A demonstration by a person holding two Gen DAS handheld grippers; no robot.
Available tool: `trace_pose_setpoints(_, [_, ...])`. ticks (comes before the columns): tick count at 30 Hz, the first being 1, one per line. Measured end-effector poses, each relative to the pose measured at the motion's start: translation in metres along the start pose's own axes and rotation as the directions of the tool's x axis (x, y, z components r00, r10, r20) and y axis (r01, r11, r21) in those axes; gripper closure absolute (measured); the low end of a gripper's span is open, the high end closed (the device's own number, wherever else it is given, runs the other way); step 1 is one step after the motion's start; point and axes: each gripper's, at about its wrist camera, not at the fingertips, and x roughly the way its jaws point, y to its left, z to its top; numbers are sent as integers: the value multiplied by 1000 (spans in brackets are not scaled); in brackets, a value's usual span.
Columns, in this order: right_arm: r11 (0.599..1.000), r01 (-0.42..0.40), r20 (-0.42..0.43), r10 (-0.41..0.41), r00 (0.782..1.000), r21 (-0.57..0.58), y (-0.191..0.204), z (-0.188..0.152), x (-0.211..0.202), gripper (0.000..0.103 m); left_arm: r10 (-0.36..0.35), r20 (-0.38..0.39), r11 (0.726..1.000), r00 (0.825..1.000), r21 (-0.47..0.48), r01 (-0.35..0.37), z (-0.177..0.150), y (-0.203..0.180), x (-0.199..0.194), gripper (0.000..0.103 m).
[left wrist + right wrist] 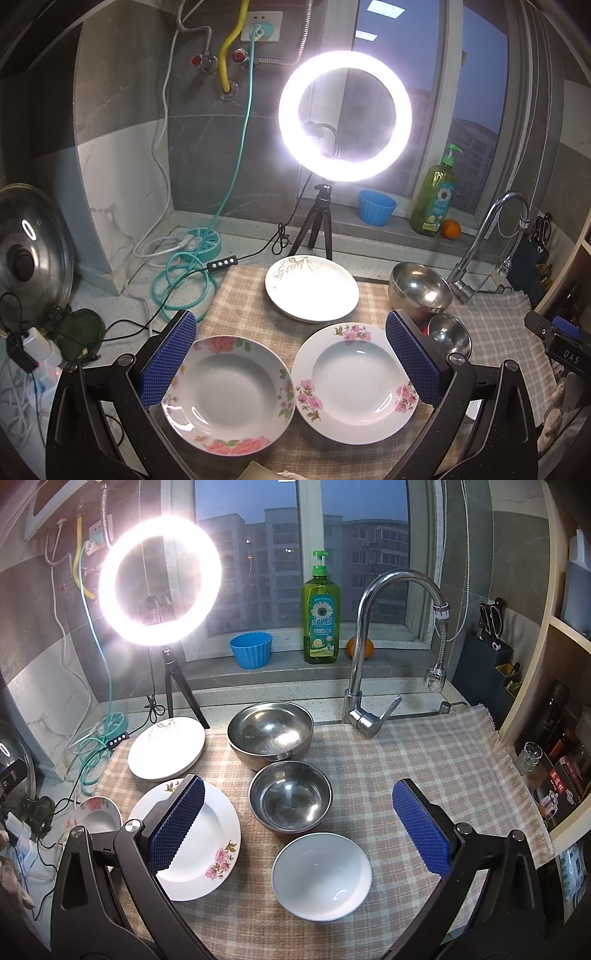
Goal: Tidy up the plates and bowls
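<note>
Now both grippers hover spread and empty over the dishes.

Left gripper [291, 354] frames two flowered plates [229, 395]; white bowl [321, 875] lies between the right gripper [295, 823] fingers, nearest.

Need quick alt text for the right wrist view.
The open right gripper hovers over a checked cloth holding two steel bowls, large and small, a plain white bowl, and a pink-flowered plate.
</note>
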Motion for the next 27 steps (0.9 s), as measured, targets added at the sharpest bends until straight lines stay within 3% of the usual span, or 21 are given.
trace_pose_setpoints(27, [1000, 1, -3, -1, 1000, -3, 0, 2, 4, 0, -8, -6, 1000, 1000, 2, 8, 5, -4, 6, 1])
